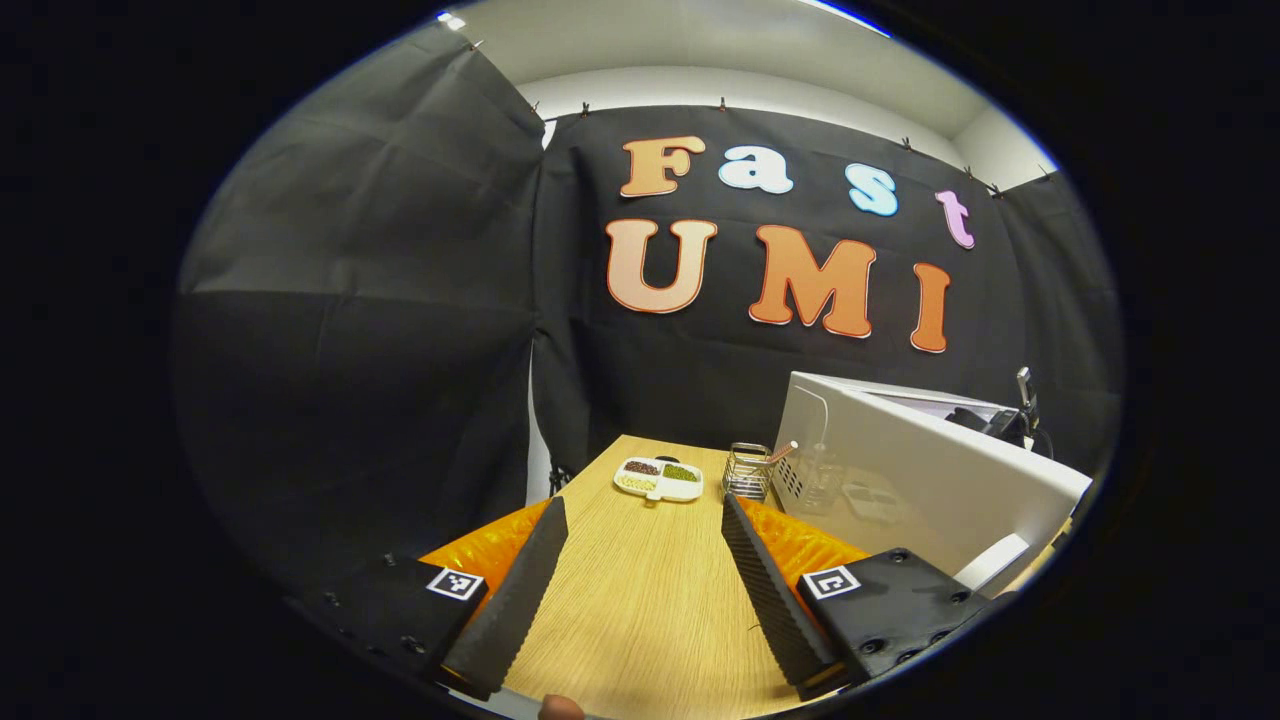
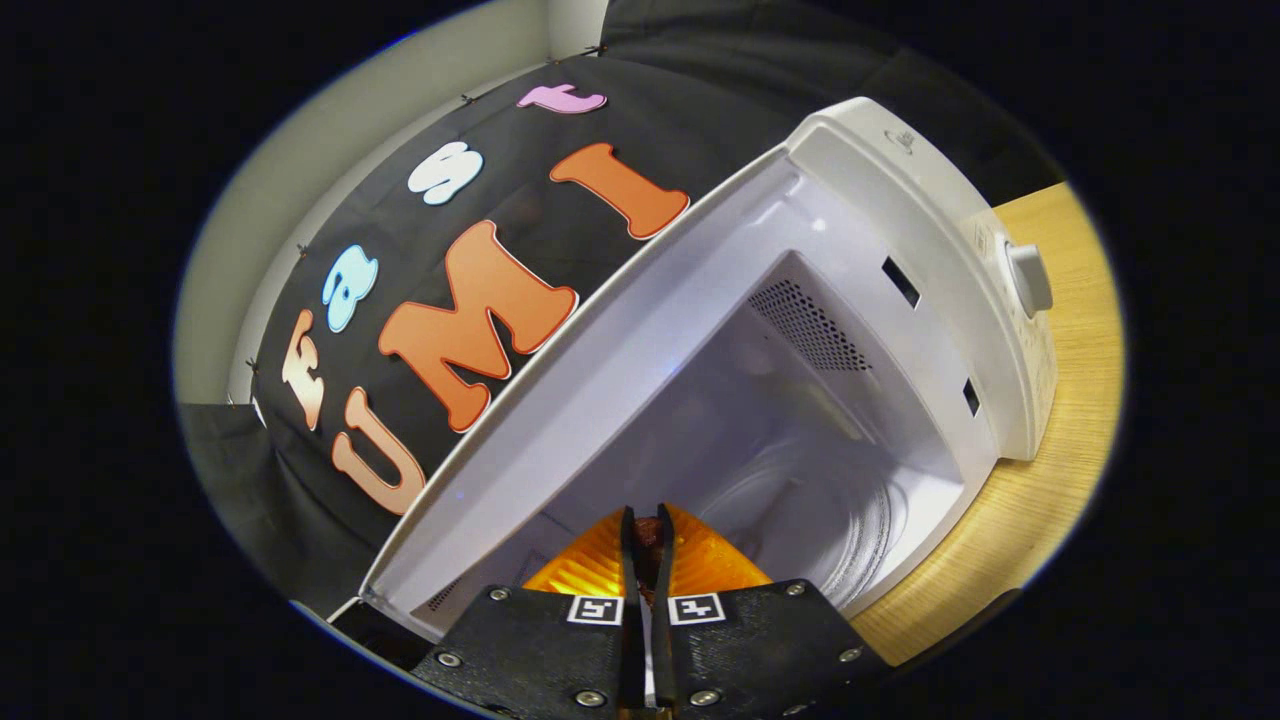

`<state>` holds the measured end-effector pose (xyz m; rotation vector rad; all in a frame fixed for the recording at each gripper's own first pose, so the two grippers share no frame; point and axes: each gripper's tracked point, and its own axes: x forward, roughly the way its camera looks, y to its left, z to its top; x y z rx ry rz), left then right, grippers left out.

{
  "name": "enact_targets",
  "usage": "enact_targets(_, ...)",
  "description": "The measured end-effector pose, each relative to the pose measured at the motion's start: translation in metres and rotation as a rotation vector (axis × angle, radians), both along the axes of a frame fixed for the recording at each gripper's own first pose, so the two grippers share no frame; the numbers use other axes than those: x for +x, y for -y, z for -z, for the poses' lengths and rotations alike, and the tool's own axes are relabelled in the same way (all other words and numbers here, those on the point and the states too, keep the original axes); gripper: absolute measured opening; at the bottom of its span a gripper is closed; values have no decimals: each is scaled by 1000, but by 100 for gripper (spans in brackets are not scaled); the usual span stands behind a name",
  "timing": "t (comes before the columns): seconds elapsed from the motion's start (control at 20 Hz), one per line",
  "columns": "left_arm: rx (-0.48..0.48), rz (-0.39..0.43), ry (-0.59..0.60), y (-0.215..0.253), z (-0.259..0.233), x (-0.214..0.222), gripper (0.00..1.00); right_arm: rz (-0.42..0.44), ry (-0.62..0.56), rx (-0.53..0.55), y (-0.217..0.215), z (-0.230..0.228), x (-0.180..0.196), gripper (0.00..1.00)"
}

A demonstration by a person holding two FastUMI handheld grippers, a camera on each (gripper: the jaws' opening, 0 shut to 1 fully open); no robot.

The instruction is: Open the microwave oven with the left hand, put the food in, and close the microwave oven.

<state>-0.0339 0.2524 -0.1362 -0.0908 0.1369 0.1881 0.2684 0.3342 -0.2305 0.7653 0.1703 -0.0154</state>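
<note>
The white microwave (image 2: 900,190) fills the right gripper view, tilted, with its cavity (image 2: 760,430) open and a glass turntable (image 2: 865,545) on the floor inside. My right gripper (image 2: 648,525) sits at the cavity mouth, its fingers almost together on a small dark brown piece of food (image 2: 648,533) that barely shows. In the left gripper view my left gripper (image 1: 640,520) hangs open above the wooden table (image 1: 650,600), holding nothing. The microwave (image 1: 900,480) stands to its right, seen from the side.
A white divided plate (image 1: 658,479) with several kinds of beans lies at the table's far end. A wire basket (image 1: 748,470) stands beside it, against the microwave's side. The control knob (image 2: 1030,280) is on the microwave's front panel. Black cloth walls close in the booth.
</note>
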Motion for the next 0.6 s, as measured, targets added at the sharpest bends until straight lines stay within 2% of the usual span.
enact_targets(0.15,5,-5,-5,-2,2,0,98,7,-6,-15,1,4,5,2)
enact_targets(0.25,-1,-10,-3,-3,2,0,100,12,5,-71,3,3,7,3)
enact_targets(0.55,8,-14,6,0,-4,-7,98,77,-87,-258,36,26,8,30)
enact_targets(0.6,11,-16,7,0,-4,-7,98,63,-97,-282,36,30,8,43)
